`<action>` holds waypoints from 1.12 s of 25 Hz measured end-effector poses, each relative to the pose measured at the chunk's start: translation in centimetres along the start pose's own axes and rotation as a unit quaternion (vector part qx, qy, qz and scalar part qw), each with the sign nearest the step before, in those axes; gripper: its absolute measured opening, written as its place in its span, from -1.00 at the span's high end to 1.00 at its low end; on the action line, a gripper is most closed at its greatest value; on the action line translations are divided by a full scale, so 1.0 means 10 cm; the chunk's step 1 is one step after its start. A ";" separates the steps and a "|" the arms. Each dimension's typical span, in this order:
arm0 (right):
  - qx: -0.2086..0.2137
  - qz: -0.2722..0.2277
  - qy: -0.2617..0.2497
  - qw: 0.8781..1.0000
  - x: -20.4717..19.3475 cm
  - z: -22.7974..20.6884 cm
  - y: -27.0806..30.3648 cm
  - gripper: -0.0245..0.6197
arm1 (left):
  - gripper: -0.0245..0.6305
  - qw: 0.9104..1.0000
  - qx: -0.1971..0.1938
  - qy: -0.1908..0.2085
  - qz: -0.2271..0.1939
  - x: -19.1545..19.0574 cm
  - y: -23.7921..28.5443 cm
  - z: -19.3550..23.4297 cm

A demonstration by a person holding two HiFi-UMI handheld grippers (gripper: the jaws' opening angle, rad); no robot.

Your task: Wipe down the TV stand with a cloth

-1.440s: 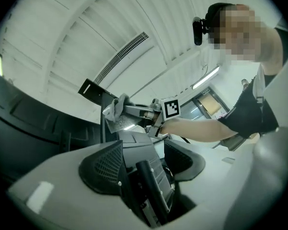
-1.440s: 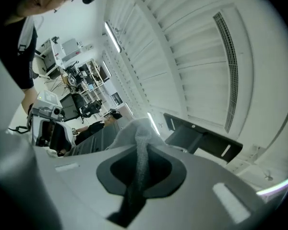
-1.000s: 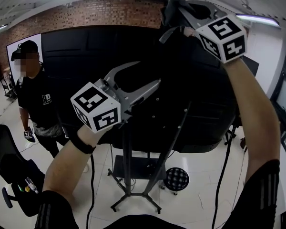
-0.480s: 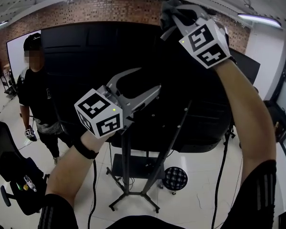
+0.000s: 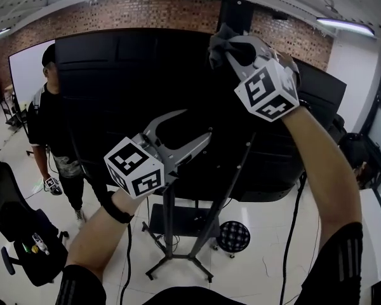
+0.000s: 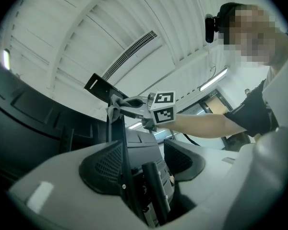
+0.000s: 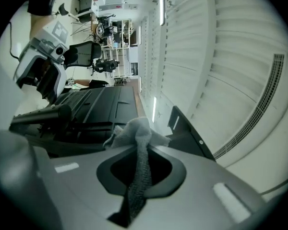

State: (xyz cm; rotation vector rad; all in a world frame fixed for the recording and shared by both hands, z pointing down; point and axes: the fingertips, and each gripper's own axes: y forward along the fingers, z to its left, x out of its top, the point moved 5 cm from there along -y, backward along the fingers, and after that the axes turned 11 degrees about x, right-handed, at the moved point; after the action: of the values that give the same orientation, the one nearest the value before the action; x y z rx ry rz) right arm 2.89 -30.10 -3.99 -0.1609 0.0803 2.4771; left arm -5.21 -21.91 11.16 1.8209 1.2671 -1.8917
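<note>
Here, head view: the right gripper is raised to the upper edge of the black TV panel, with the grey cloth bunched at its tip against that edge. The TV stand runs as 1 upright post from behind the panel down to a footed base on the floor, so its long axis is vertical and lies below and to the left of the cloth. The left gripper hangs lower, in front of the panel and just above the bare post, and is the nearer of the 2 to it.

Left gripper view: the 2 jaws stand wide apart and grip nothing. A dark upright bar on the panel's back rises between them; whether either jaw touches it cannot be told.

Right gripper view: the jaws are closed on the cloth, which passes as a twisted strip between them and fans out beyond the tips, over the panel's top edge. By judgement, a wipe of the stand calls for carrying this cloth downward along the post.
</note>
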 end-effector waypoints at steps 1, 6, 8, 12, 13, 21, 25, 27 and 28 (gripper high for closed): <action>0.006 0.002 -0.005 1.000 0.00 0.08 0.00 0.88 | 0.04 1.000 0.000 0.000 0.001 -0.04 -0.03 -0.02; 0.028 0.032 -0.044 0.998 -0.05 0.47 0.02 0.88 | 0.04 1.000 0.003 -0.012 0.004 -0.23 -0.15 -0.05; 0.043 0.042 -0.060 0.996 -0.04 0.64 0.04 0.88 | 0.04 1.000 0.004 -0.021 0.007 -0.31 -0.20 -0.05; 0.066 0.063 -0.075 0.993 -0.06 0.97 0.08 0.88 | 0.04 0.999 0.013 -0.032 0.014 -0.42 -0.28 -0.07; 0.071 0.065 -0.072 0.993 -0.07 1.05 0.09 0.88 | 0.04 0.999 0.014 -0.035 0.015 -0.46 -0.30 -0.07; 0.096 0.103 -0.093 0.986 -0.12 1.62 0.13 0.88 | 0.04 0.997 0.027 -0.062 0.030 -0.73 -0.51 -0.07; 0.107 0.116 -0.120 0.980 -0.13 1.93 0.14 0.88 | 0.04 0.996 0.031 -0.073 0.040 -0.90 -0.60 -0.08; 0.116 0.123 -0.126 0.978 -0.14 2.07 0.14 0.88 | 0.04 0.996 0.031 -0.075 0.046 -0.94 -0.64 -0.11; 0.122 0.128 -0.130 0.976 -0.15 2.15 0.14 0.88 | 0.04 0.995 0.030 -0.076 0.049 -0.97 -0.66 -0.12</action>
State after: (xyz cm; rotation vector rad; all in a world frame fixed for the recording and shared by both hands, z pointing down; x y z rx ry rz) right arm 1.15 -30.03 17.54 0.2960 0.3078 2.6932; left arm -6.88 -20.90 22.83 1.6972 1.0635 -1.9915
